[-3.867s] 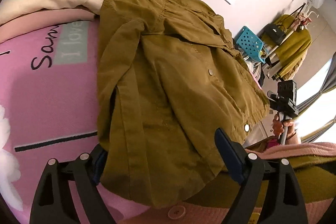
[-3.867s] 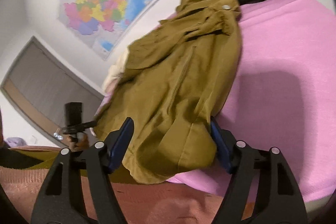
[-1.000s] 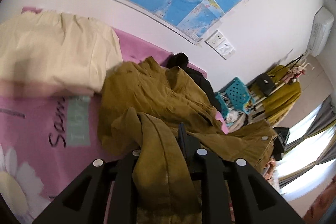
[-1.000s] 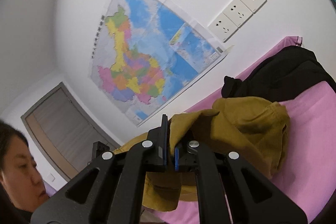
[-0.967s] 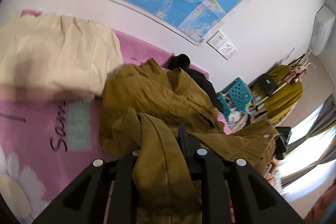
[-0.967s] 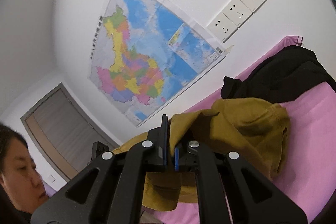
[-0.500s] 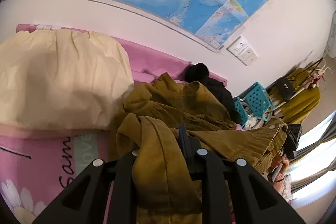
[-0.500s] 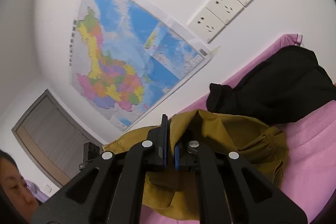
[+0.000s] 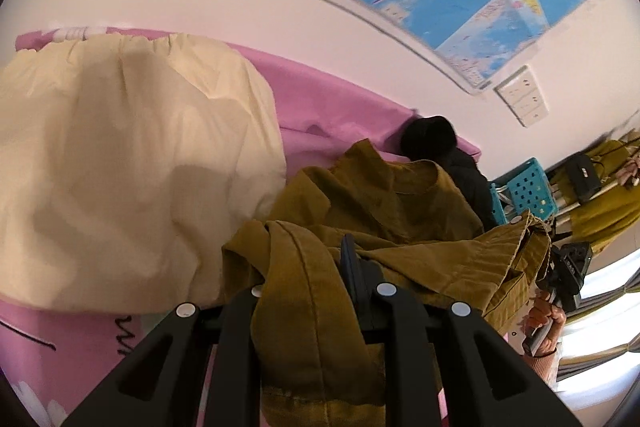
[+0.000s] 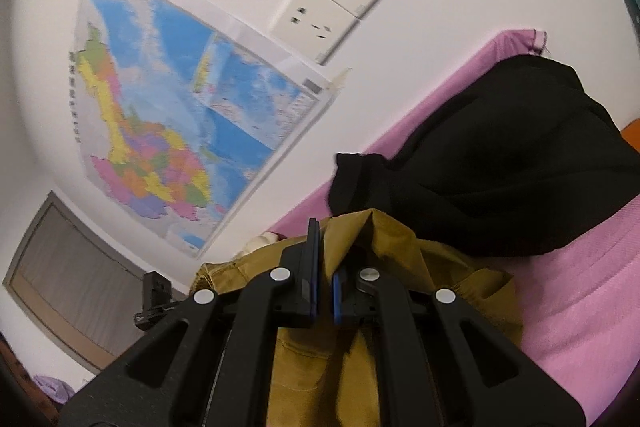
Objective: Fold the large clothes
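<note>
The left claw (image 9: pixel 308 279) grips a thick fold of the olive jacket (image 9: pixel 384 215) at lower centre. A cream pillow (image 9: pixel 120 167) fills the left, on the pink bed (image 9: pixel 320 107).

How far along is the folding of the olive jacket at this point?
Mid-fold. Both grippers are clamped on the olive jacket: the left gripper and right gripper each hold a bunched edge, lifted over the pink bedspread toward the collar end. No neat fold shows yet; laying it down, smoothing and any further folds remain.
</note>
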A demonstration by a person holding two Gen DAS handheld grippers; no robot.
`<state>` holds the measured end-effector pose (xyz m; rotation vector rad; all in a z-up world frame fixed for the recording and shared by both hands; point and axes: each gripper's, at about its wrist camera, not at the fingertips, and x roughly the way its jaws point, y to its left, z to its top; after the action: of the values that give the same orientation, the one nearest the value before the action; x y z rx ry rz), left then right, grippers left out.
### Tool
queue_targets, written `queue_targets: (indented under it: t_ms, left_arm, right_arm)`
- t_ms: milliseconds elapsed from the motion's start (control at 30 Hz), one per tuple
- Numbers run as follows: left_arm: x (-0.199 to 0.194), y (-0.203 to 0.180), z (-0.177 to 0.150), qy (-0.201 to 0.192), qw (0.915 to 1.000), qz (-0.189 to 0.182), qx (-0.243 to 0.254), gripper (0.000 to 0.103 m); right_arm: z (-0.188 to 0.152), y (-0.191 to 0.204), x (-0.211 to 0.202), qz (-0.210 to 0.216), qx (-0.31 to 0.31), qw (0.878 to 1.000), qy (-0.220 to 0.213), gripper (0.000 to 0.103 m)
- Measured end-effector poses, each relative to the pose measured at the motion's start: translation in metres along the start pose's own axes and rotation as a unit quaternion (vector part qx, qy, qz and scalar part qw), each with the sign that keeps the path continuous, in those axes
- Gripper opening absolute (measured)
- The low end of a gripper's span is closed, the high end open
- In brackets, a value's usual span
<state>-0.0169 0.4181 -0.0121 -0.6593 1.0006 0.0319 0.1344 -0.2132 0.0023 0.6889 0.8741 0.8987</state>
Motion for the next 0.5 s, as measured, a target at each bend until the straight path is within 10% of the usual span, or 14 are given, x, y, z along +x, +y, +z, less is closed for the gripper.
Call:
queue_targets:
  t_ms: [267,400,500]
  left_arm:
    - [0.031,0.002,0.012,0.015,0.9990,0.042,-0.008,0.019]
    - [0.041,0.007,0.016,0.023,0.9983,0.048,-0.024,0.021]
    - [0.035,0.008,0.016,0.018,0.9986,0.039,-0.030,0.027]
  right_arm:
    - [0.005,-0.028,0.034,-0.044,0.030,0.998,0.017,0.010]
    - [0.006,-0.034,0.043,-0.067,0.041,0.997,0.009,0.049]
    - [0.007,-0.028,0.033,-0.069,0.040,0.997,-0.019,0.054]
